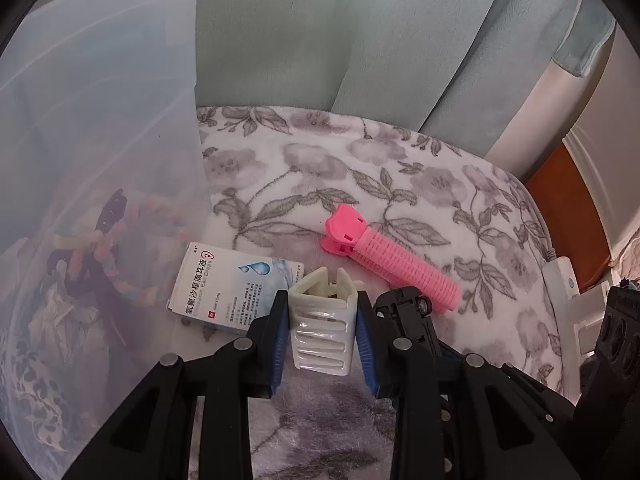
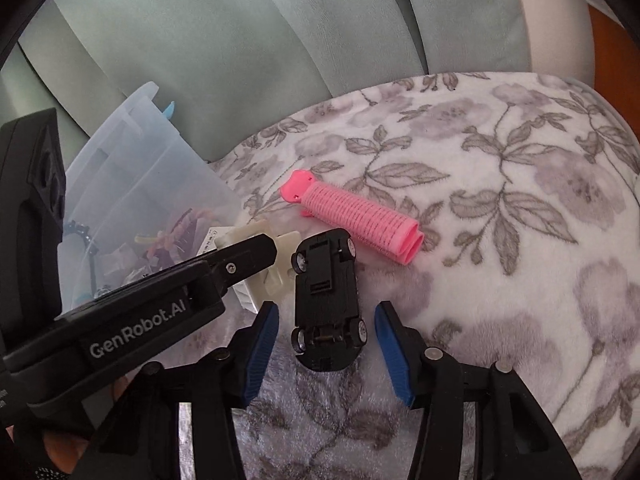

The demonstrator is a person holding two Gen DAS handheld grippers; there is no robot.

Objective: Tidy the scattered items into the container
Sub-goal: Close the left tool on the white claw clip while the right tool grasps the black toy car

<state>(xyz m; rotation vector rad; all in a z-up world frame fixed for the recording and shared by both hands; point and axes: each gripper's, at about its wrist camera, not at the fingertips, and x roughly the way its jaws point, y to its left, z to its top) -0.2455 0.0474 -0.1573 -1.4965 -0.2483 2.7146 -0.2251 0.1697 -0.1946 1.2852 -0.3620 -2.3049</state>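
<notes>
The left gripper (image 1: 323, 334) has its blue pads pressed against both sides of a cream-white slotted hair claw clip (image 1: 322, 330), which stands on a floral fleece blanket (image 1: 400, 168) — a firm grip, with the clip's teeth pointing away from the camera. Just behind the clip lies a white and blue ear-drops box (image 1: 236, 286), flat on the blanket and close beside the translucent plastic container (image 1: 100, 140) at the left. Through the container's wall a tangle of colourful hair ties and other small items shows, though blurred.

The right gripper (image 2: 326, 344) has its jaws parted on either side of a black toy car (image 2: 326, 300), which lies upside down with its wheels up. A clear gap shows between each blue pad and the car's flanks, so the pads do not press on it. The car lies just beside the claw clip, to that clip's right.

Beyond the car a pink hair roller clip (image 2: 352, 218) lies on the blanket, near the car's front end but apart from it. Pale green cushions (image 2: 260, 32) rise behind the blanket. In the right wrist view the left gripper's black body crosses the lower left, with part of a hand under it.
</notes>
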